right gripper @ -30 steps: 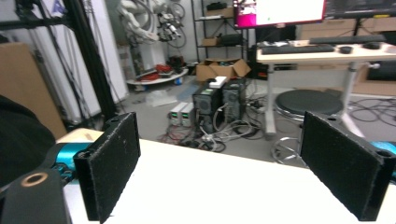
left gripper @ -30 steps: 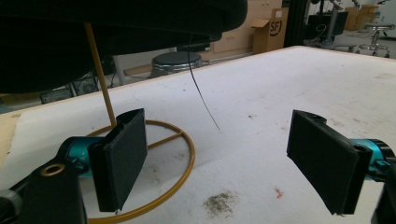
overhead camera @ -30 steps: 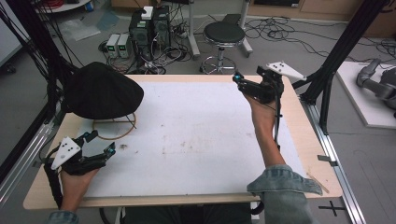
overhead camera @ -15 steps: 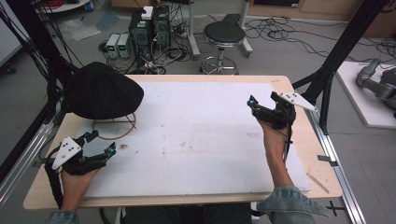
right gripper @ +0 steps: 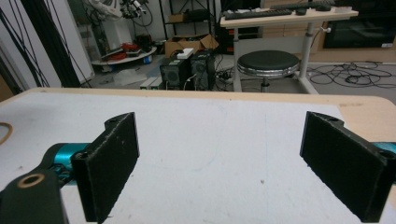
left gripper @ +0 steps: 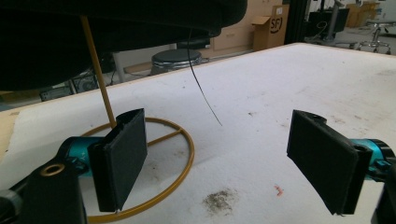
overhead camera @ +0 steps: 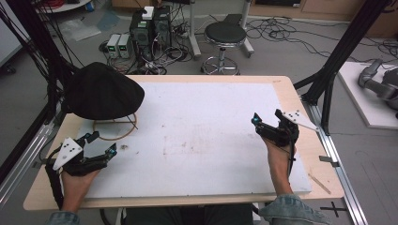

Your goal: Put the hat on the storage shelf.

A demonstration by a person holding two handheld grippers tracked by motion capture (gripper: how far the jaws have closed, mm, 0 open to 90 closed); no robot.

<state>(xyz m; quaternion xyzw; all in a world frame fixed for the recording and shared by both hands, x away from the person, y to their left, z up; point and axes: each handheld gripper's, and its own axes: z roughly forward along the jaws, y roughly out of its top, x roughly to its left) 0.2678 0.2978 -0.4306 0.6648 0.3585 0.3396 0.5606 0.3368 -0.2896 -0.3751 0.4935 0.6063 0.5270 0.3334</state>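
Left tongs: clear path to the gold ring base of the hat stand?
Probably yes. The left tongs are open and aimed at the gold ring base just ahead, with bare mat between; the black hat hangs above it, not in the way.

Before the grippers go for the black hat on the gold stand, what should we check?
1. Left hand-held gripper open, nothing held: ok.
2. Right hand-held gripper open, nothing held: ok.
3. Black hat sits on the gold stand: ok.
4. Stand's ring base flat on the white mat: ok.
5. Hat's far side free of snags: cannot tell.
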